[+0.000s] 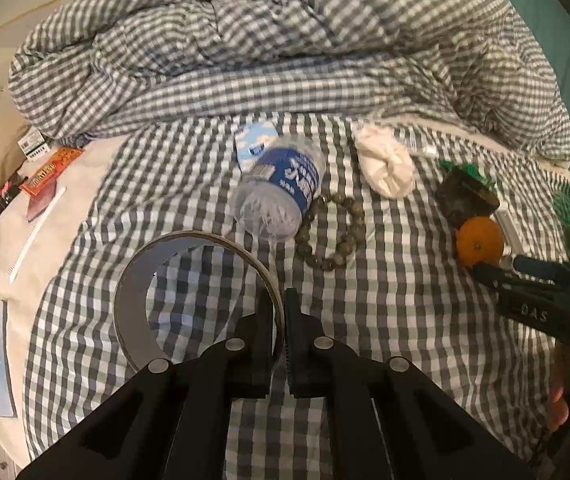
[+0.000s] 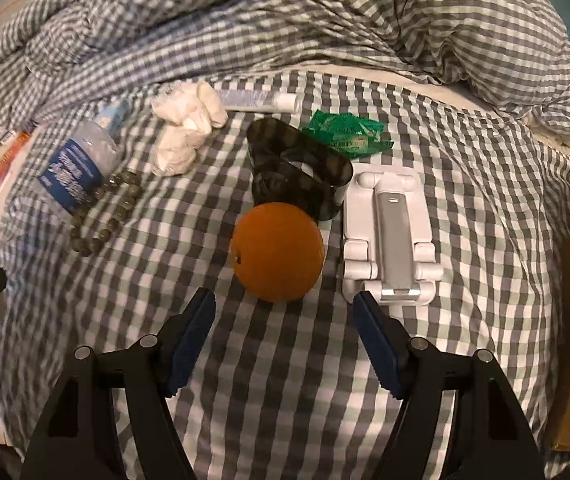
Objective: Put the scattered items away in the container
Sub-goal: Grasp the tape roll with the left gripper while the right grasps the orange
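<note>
— Right, nearest us the left gripper (image 1: 285,344) is pinched tight on the rim of a tape roll (image 1: 189,300), which stands up off the checked bedsheet (image 1: 385,320) with its open hole facing us.

— And the right gripper (image 2: 285,336)?

— Its jaws are spread wide with nothing between them, just short of the orange (image 2: 279,251), whose stem dimple points left.

— Beside the orange?

— A white folding stand (image 2: 391,236) lies flat on its right, long axis running away from us. Behind, a dark cup (image 2: 305,172) lies tipped over, touching the orange.

— Further off?

— A bead bracelet (image 1: 331,232), then a plastic bottle (image 1: 281,188) on its side, base towards us, neck towards the rumpled duvet (image 1: 285,48). I cannot pick out the container for certain.
</note>
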Demonstrator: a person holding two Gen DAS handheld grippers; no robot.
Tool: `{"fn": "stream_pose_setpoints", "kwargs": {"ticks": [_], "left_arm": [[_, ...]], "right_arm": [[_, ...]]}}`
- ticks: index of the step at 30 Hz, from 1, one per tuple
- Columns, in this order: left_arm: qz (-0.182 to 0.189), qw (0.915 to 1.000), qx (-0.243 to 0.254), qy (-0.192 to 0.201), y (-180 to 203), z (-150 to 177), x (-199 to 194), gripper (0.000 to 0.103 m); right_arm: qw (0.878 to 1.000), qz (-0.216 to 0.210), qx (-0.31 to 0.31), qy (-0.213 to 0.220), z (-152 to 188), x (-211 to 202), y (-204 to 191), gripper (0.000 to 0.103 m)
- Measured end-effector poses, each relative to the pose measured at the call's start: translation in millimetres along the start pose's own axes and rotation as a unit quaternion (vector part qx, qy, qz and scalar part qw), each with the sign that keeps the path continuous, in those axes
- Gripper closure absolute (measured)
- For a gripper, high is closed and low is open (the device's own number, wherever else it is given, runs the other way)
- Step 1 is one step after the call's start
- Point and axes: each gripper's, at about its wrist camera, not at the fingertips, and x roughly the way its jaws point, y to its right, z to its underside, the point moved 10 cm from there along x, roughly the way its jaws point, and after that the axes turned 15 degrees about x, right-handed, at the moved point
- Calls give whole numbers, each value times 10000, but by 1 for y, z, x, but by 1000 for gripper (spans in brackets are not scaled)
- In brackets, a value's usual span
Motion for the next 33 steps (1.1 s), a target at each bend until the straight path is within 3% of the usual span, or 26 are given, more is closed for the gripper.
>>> {"fn": "stream_pose_setpoints", "kwargs": {"ticks": [11,13,14,16,27,33], "left_arm": [[-28,9997,-51,-223,-1,5,14,98],[-52,9998,-66,-192,-1,4,13,98],[-40,9998,-57,-196,-1,3,13,98],[-38,9998,-64,-210,0,3,13,98],[-81,9999,76,-67,14,-11,-12,98],[-15,9994,297,165,43,-30,-38,98]], "right_arm": [[9991,307,-286,34,-12,31,-13,30],[9986,379,-353,80,-13,34,-14,36],[9978,509,-396,126,-14,33,-11,50],[9985,386,-382,72,-12,30,-11,50],[9992,-153,-295,243,1,-39,-7,50],[9984,-299,-227,431,9,-84,12,50]]}}
